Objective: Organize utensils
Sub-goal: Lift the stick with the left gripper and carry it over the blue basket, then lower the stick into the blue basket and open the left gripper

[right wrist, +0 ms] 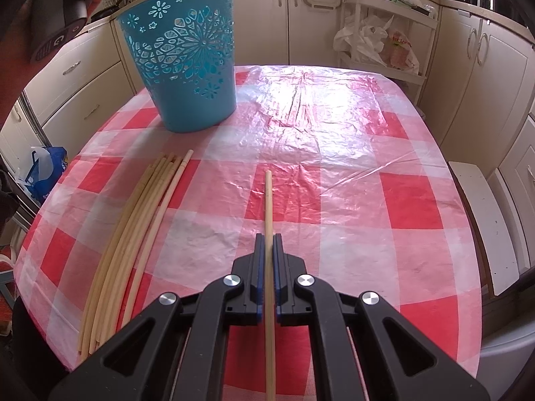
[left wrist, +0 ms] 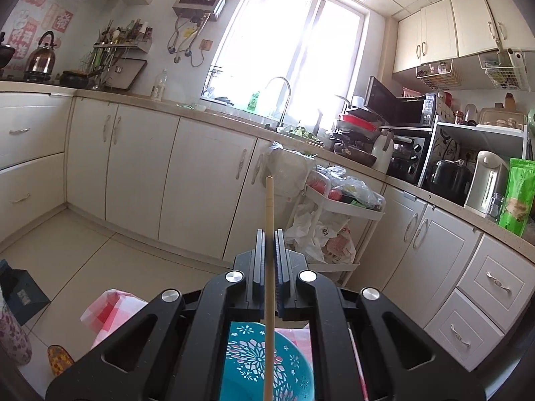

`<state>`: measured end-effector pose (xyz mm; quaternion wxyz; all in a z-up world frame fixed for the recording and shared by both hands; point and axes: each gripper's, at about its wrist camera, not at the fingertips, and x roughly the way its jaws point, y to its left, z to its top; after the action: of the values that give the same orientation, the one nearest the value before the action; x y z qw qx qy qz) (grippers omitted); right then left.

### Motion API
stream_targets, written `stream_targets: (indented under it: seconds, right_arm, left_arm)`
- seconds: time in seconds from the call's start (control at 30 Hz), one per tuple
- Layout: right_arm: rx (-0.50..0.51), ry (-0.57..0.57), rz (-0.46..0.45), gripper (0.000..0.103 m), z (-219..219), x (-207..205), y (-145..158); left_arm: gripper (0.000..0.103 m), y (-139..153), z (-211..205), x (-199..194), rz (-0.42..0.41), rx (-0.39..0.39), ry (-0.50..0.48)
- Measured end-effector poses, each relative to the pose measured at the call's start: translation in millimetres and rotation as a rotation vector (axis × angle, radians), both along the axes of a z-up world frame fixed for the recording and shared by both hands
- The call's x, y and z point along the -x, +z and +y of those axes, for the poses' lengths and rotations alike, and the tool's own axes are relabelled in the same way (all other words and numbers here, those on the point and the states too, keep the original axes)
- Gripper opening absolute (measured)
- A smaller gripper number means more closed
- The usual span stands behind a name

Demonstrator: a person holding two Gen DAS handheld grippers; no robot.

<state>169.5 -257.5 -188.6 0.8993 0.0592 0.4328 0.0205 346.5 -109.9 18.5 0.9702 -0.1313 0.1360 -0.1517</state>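
My left gripper (left wrist: 269,234) is shut on a pale wooden chopstick (left wrist: 269,207) and holds it up in the air, above the teal cut-out basket (left wrist: 287,364) seen under the gripper. My right gripper (right wrist: 268,238) is shut on another chopstick (right wrist: 268,200) a little above the red-and-white checked tablecloth (right wrist: 367,173). A bundle of several chopsticks (right wrist: 133,234) lies on the cloth to the left of it. The teal basket (right wrist: 187,56) stands upright at the table's far left. My left hand's gripper body (right wrist: 57,23) shows at the top left.
White kitchen cabinets (left wrist: 200,180) run along the walls, with a sink and window behind. A white trolley with plastic bags (left wrist: 337,220) stands near the table's far side. A white bench (right wrist: 481,220) is to the table's right. A blue bag (right wrist: 46,170) sits on the floor at left.
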Motion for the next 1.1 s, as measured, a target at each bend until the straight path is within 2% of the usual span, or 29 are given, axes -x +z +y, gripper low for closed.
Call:
stream_targets:
  seconds: [0.47, 0.8, 1.1]
  right_arm:
    - [-0.006, 0.001, 0.001, 0.006, 0, -1, -1]
    - [-0.017, 0.0, 0.002, 0.006, 0, -1, -1]
    - [-0.016, -0.005, 0.002, 0.006, 0, -1, -1]
  left_arm:
    - [0.005, -35, 1, -3, 0.073, -0.047, 0.02]
    - [0.005, -61, 0, -2, 0.144, -0.13, 0.022]
    - [0.005, -58, 7, -5, 0.193, -0.155, 0.026]
